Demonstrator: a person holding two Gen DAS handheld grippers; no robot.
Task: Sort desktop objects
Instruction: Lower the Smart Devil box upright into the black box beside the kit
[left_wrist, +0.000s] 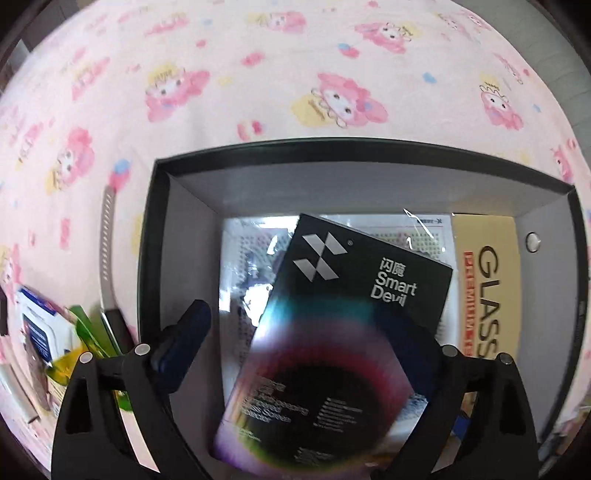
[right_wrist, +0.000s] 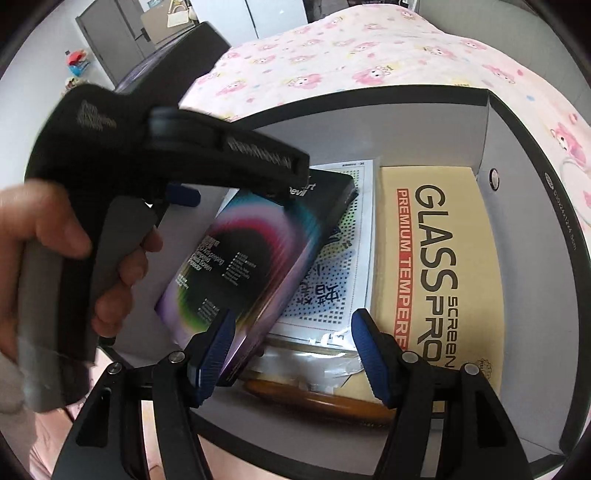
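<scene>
Packaging first: the black Smart Devil pack (left_wrist: 332, 332) lies tilted inside the grey storage box (right_wrist: 524, 229), propped across a dotted sheet (right_wrist: 332, 269) beside the tan GLASS pack (right_wrist: 443, 266), seemingly just dropped in. The left gripper (left_wrist: 306, 343) spreads wide around it, gripping nothing. The right gripper (right_wrist: 295, 354) hovers open and empty, one finger near the pack's corner.

You are looking at a black packet (left_wrist: 332, 332) glowing with rainbow rings, a tan packet (right_wrist: 443, 258) showing black-and-red lettering, a dark-rimmed grey box (left_wrist: 184, 229), and a pink cartoon-print cloth (left_wrist: 258, 74).
</scene>
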